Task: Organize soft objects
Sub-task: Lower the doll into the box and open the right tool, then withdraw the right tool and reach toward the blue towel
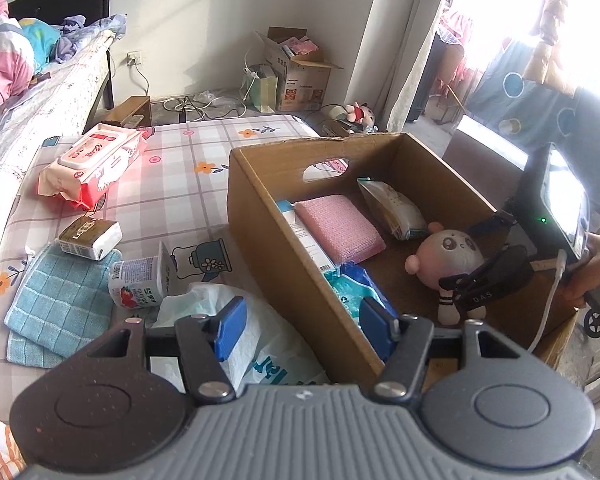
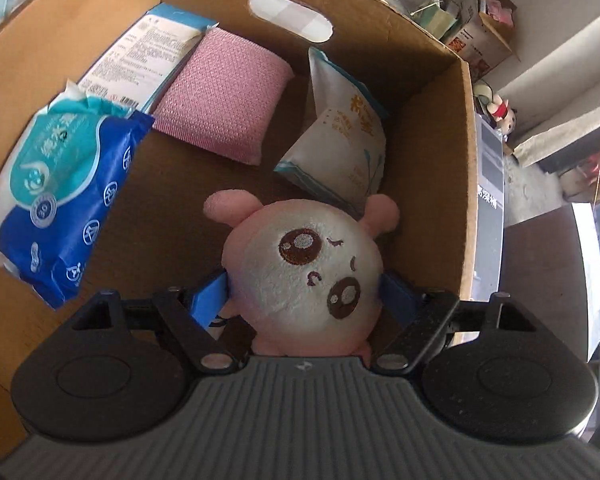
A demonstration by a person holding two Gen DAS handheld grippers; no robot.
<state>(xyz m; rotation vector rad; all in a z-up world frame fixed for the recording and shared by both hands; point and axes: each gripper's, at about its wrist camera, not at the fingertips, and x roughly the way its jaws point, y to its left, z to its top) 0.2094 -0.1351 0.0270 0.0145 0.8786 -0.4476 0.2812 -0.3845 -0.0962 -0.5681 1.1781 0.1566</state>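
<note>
A brown cardboard box (image 1: 260, 216) stands on the bed. Inside lie a pink sponge (image 1: 338, 226), a white-and-blue flat pack (image 2: 140, 52), a blue wipes pack (image 2: 66, 192) and a white pouch (image 2: 344, 132). My right gripper (image 2: 304, 296) is shut on a pink plush doll (image 2: 304, 276) and holds it inside the box (image 2: 466, 160); the doll also shows in the left wrist view (image 1: 446, 256). My left gripper (image 1: 304, 324) is open and empty, straddling the box's near wall above a white plastic bag (image 1: 256, 344).
On the checked bedsheet lie a red wipes pack (image 1: 92, 160), a small tissue pack (image 1: 90, 238), a blue cloth (image 1: 58, 300) and a small cup (image 1: 140, 282). A quilt pile lies far left. Cartons and cables stand on the floor beyond.
</note>
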